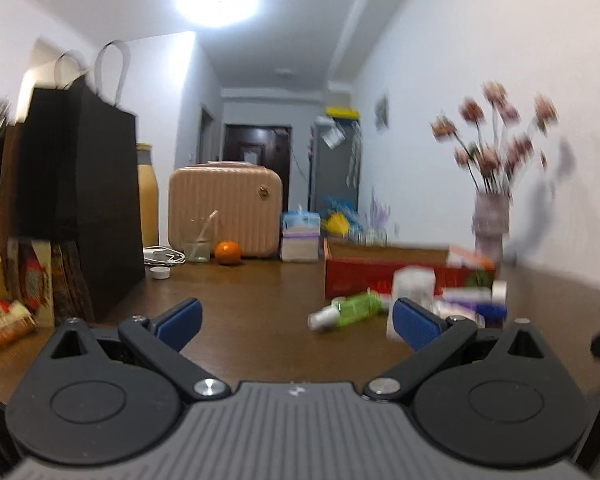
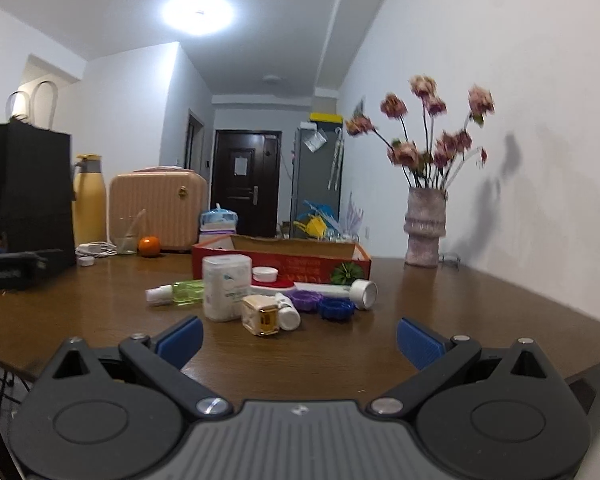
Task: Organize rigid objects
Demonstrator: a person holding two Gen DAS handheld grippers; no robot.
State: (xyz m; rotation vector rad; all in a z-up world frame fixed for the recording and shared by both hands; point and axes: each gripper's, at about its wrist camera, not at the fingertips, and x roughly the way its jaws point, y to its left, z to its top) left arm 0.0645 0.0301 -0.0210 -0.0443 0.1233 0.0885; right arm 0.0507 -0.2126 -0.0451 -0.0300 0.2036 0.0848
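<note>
A red cardboard box (image 2: pixel 284 266) stands on the brown table (image 2: pixel 100 312). In front of it lie a green bottle with white cap (image 2: pixel 180 293), a white box-shaped container (image 2: pixel 225 286), a white and gold charger cube (image 2: pixel 261 315), a small white bottle (image 2: pixel 289 312), a purple lid (image 2: pixel 306 300), a blue lid (image 2: pixel 336 308), a white tube (image 2: pixel 352 291) and a white round jar (image 2: pixel 265 274). My right gripper (image 2: pixel 298 340) is open and empty, short of the pile. My left gripper (image 1: pixel 296 320) is open and empty; the green bottle (image 1: pixel 350 307) and red box (image 1: pixel 380 276) lie ahead to its right.
A black paper bag (image 1: pixel 76 200), yellow thermos (image 2: pixel 88 200), pink case (image 2: pixel 158 210), glass cup (image 2: pixel 128 234), orange (image 2: pixel 149 246) and cable (image 2: pixel 96 248) stand at the back left. A vase of flowers (image 2: pixel 425 228) stands at the back right by the wall. Snack packs (image 1: pixel 8 320) lie left.
</note>
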